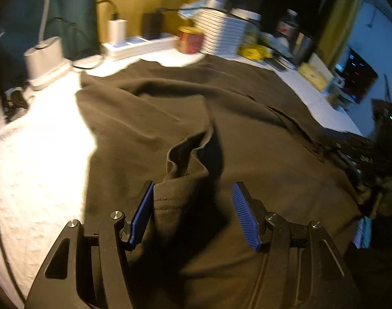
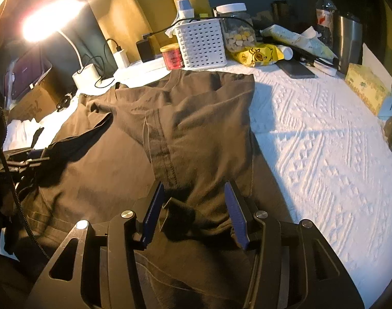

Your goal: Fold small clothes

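Left gripper [image 1: 193, 213] fingers apart, a raised fold of the dark shirt [image 1: 185, 118] sitting between them, touching the left pad only. Right gripper [image 2: 193, 213] fingers also apart, bunched shirt [image 2: 196, 128] fabric between the pads, not pinched. Shirt lies spread on the white textured cloth [image 2: 324, 141] over the desk, 1 side folded inward. Beyond it: red jar [image 2: 172, 57], white basket [image 2: 203, 45], yellow snack bag [image 2: 257, 55], steel cup [image 2: 349, 41], tissue box [image 2: 368, 87]. Lit lamp [image 2: 51, 18] far left.
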`<state>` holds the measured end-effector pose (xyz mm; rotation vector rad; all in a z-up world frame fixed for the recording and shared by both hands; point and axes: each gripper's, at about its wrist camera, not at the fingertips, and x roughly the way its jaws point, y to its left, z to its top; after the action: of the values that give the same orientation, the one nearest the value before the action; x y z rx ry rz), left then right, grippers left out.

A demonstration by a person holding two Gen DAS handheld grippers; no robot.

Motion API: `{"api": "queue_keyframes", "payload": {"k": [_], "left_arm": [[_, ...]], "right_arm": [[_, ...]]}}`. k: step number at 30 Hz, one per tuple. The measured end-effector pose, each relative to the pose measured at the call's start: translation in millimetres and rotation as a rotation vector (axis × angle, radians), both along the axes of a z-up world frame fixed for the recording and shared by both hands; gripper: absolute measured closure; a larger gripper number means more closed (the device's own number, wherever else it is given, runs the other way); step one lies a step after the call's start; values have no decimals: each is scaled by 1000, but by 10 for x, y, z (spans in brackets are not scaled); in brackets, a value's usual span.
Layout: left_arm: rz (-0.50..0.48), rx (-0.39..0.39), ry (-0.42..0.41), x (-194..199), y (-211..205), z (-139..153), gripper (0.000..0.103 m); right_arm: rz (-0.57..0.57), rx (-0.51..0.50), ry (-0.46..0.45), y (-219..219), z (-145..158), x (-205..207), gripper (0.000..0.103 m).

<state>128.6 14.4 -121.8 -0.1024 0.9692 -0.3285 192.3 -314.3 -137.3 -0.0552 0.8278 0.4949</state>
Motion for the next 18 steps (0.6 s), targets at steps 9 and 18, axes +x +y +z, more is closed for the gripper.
{"api": "queue_keyframes", "payload": {"k": [9,18], "left_arm": [[-49,-1,26,-116,-182,-80,42],[-17,44,-38,-203,-222,11,42]], "right_arm": [[65,-41,52,175,-110,-76,51],[67,-64,58,181,-107,-240,51]]}}
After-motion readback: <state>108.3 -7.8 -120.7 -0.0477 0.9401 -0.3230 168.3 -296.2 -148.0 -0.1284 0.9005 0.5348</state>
